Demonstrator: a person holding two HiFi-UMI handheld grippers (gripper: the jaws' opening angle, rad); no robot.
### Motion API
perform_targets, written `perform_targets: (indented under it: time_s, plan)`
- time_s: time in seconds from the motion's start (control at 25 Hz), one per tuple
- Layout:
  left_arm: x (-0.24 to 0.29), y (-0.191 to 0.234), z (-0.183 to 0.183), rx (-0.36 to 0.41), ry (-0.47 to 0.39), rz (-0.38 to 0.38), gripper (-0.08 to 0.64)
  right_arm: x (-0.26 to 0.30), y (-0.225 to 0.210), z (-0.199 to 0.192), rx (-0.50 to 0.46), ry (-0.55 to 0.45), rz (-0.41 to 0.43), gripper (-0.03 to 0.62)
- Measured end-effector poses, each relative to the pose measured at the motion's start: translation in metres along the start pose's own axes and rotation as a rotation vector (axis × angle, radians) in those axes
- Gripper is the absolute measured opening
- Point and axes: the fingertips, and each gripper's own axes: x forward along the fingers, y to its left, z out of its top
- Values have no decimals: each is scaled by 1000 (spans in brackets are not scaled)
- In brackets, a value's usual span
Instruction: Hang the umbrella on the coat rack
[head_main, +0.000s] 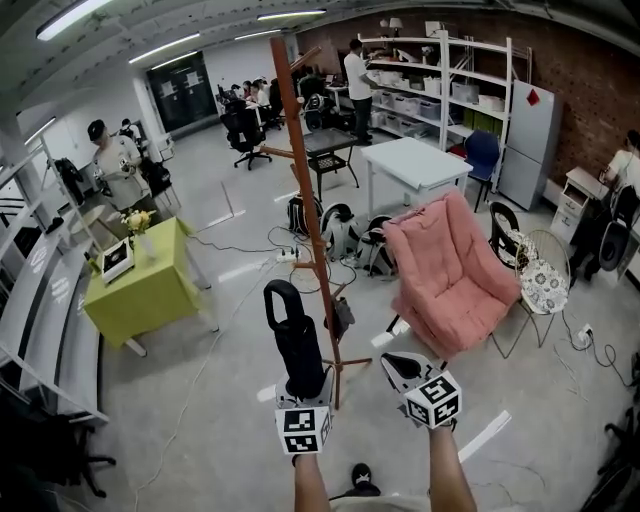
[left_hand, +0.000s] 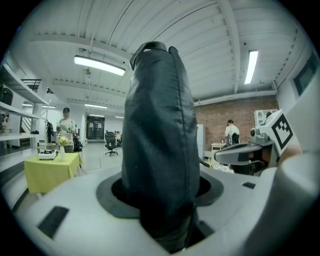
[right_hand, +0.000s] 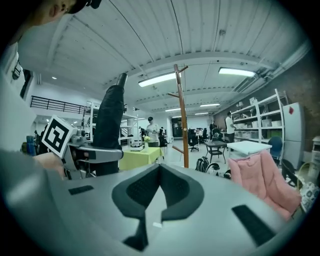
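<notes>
Here, the left tool (head_main: 304, 388) is clamped on a folded black umbrella (head_main: 296, 338). It grips the umbrella near its lower end, so that it stands nearly upright, low in the centre of the head view. In the left gripper view the dark fabric fills the middle of the frame, wedged between the two pale jaws. The loop (head_main: 283, 296) at the umbrella's top end may be a handle or a strap; the view is too coarse to say which.

The wooden coat rack (head_main: 300, 170) rises just behind the umbrella, from the lower centre to the upper centre of the frame. Its pegs branch off near the top and at mid height, and the umbrella is not yet on any of them.

The right tool (head_main: 402, 368) sits to the right of the umbrella, low in the frame. It is empty, and the right gripper view shows its dark pads closed together at the tips.

A pink armchair (head_main: 452, 268) stands right of centre on the floor. A counter with a yellow-green cloth (head_main: 150, 290) is at the left, and a white counter (head_main: 415, 160) is in the upper middle.
</notes>
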Motion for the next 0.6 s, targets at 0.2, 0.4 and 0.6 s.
perform_targets:
  time_s: [0.2, 0.4, 0.6]
  plan:
    - [10, 19, -4, -27, -7, 5, 255, 16, -4, 6, 36, -22, 23, 5]
    - [15, 38, -2, -103, -33, 13, 255, 32, -10, 6, 50, -11, 24, 5]
    - [9, 57, -1, -79, -11, 56, 255, 48, -19, 20, 101, -69, -24, 5]
